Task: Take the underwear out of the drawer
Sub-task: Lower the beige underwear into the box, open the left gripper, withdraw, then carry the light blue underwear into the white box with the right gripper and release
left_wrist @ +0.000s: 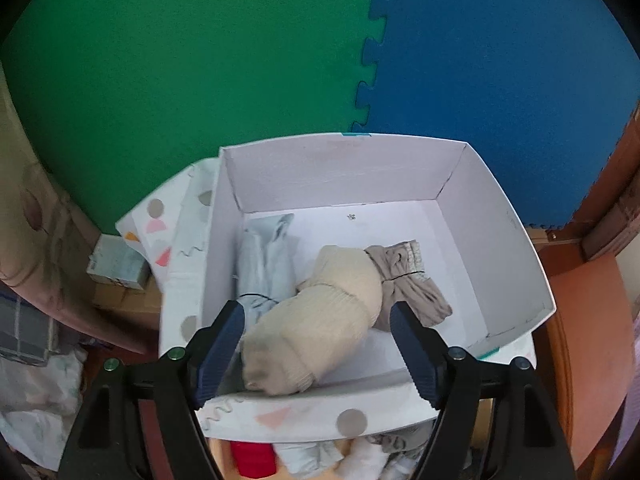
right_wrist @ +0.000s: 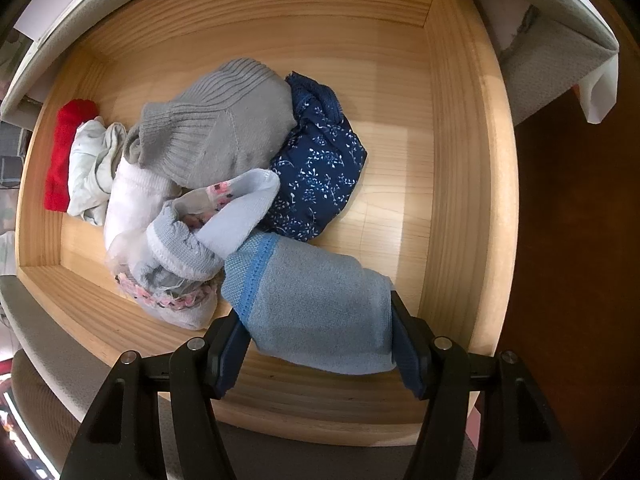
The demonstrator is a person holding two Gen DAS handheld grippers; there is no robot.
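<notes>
In the left wrist view, my left gripper (left_wrist: 318, 350) is open above a white box (left_wrist: 340, 172), with a cream knitted roll (left_wrist: 320, 328) lying between the jaws, near the left pad. A pale blue-grey roll (left_wrist: 264, 264) and a taupe roll (left_wrist: 408, 280) lie in the box too. In the right wrist view, my right gripper (right_wrist: 320, 344) is shut on a grey-blue folded garment (right_wrist: 320, 304) over the wooden drawer (right_wrist: 456, 184). The drawer holds a navy floral piece (right_wrist: 320, 168), a grey ribbed piece (right_wrist: 220, 132), a pale blue and pink floral piece (right_wrist: 192, 256), white pieces (right_wrist: 96, 164) and a red one (right_wrist: 64, 152).
The box stands on a patterned lid (left_wrist: 168, 232), with green (left_wrist: 180, 60) and blue (left_wrist: 500, 60) foam mats behind. A small carton (left_wrist: 116, 268) sits to the left. Part of the drawer's clothes (left_wrist: 304, 456) shows below the box. Grey upholstery (right_wrist: 552, 60) borders the drawer.
</notes>
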